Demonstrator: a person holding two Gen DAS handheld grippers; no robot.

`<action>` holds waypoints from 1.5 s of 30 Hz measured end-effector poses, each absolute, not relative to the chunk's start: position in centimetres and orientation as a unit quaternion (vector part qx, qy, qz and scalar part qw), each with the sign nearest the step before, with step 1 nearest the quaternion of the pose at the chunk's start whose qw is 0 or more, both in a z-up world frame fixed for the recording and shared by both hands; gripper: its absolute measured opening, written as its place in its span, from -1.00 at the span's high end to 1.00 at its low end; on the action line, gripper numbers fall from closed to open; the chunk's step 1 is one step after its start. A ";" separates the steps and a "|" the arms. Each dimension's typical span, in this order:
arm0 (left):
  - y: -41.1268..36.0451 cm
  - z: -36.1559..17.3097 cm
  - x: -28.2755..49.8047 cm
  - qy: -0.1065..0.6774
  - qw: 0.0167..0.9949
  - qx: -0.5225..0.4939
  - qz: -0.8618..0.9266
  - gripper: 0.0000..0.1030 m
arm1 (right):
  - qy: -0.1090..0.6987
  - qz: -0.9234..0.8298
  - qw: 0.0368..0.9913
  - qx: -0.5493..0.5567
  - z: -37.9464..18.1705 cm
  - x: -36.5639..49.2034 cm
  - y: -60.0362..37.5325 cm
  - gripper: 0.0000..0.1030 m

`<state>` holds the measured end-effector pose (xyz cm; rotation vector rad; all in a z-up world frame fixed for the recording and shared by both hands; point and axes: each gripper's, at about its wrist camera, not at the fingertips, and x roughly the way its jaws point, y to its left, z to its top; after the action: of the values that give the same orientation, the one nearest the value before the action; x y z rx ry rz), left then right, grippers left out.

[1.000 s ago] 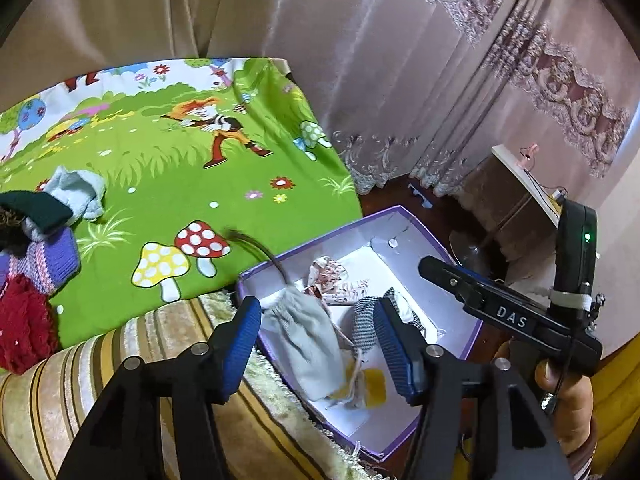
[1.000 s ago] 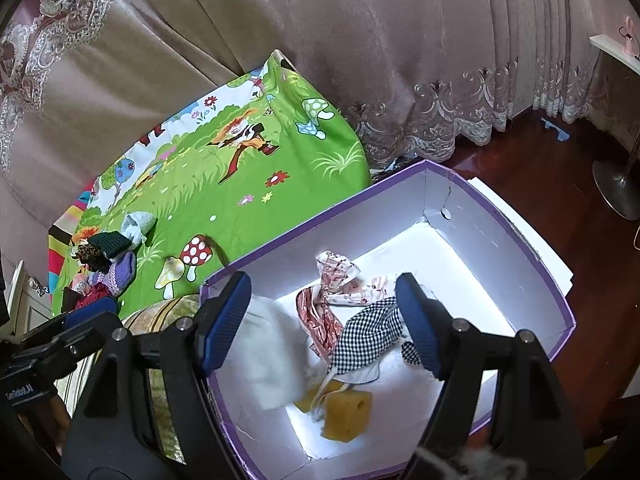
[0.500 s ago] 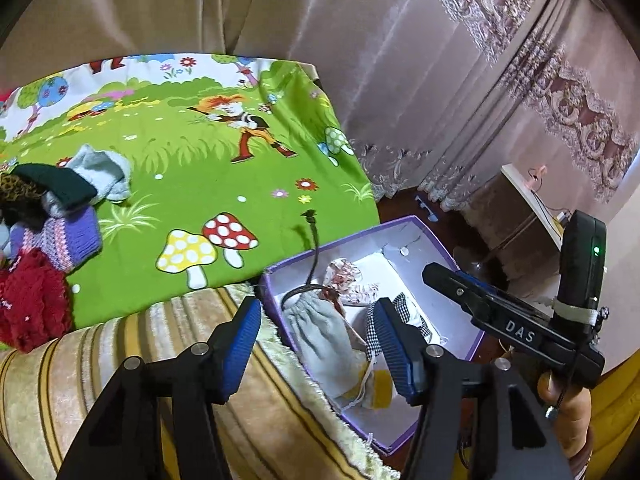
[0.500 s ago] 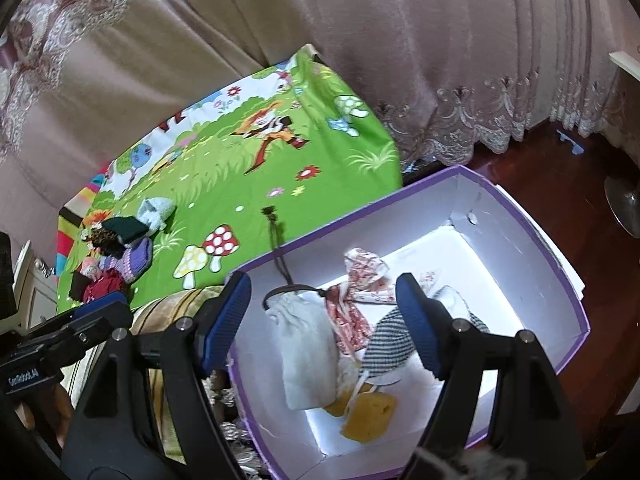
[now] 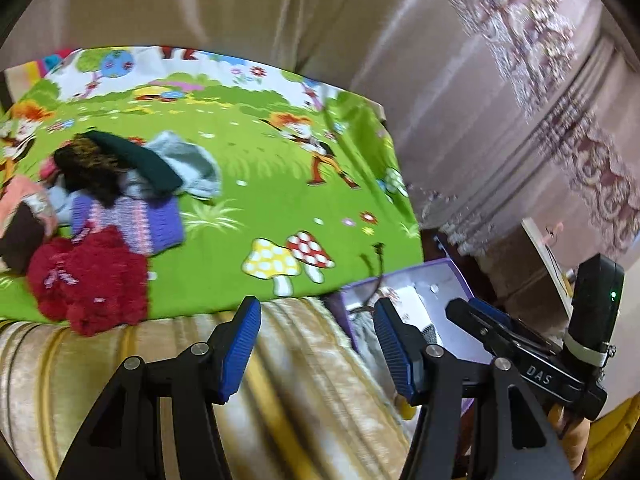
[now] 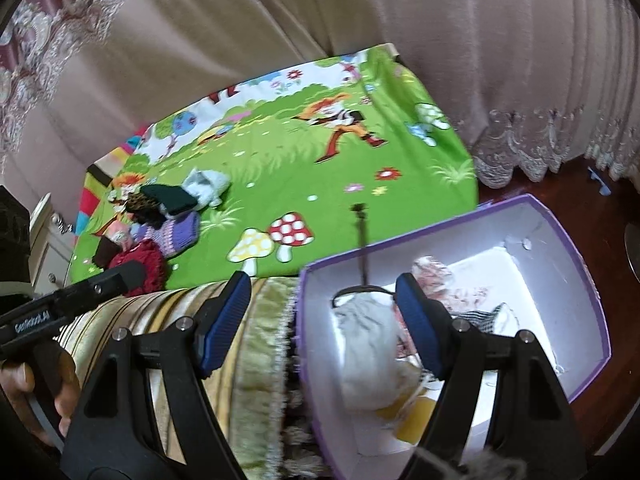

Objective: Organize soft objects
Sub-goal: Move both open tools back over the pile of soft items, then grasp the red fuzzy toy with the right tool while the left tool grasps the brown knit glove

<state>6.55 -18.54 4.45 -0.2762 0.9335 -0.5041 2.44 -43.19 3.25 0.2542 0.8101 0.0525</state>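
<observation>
Both tools swung from purple box [image 6: 560, 224] toward green cartoon sheet [image 5: 248, 184]; left tool [image 5: 316, 344], right tool [image 6: 320, 320] released, empty.

Beige curtains [image 6: 280, 40], lace hems; dark wood floor [image 6: 560, 184].

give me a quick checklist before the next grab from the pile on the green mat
1. left gripper empty, jaws apart: ok
2. right gripper empty, jaws apart: ok
3. pile of knitwear on the green mat in view: ok
4. purple box has free room: ok
5. grey drawstring pouch fully inside the box: not ok, its cord trails over the rim
6. which piece lies loose on top: cannot tell, blurred
</observation>
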 end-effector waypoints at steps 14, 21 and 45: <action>-6.2 3.9 7.7 0.426 0.877 -0.177 -0.134 -0.16 | 0.408 0.106 0.905 0.063 3.9 4.7 -34.6 -0.50; -2.1 3.3 9.2 0.434 0.881 -0.161 -0.102 -0.16 | 0.422 0.152 0.893 0.043 3.7 6.3 -30.0 -0.50; 0.3 0.4 15.1 0.466 0.877 -0.075 -0.088 -0.16 | 0.451 0.255 0.842 -0.151 0.5 10.9 -14.9 -0.58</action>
<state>15.10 0.33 0.36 -0.1556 0.9723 -0.1839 10.89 -14.88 0.48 -0.3199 0.9530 0.5379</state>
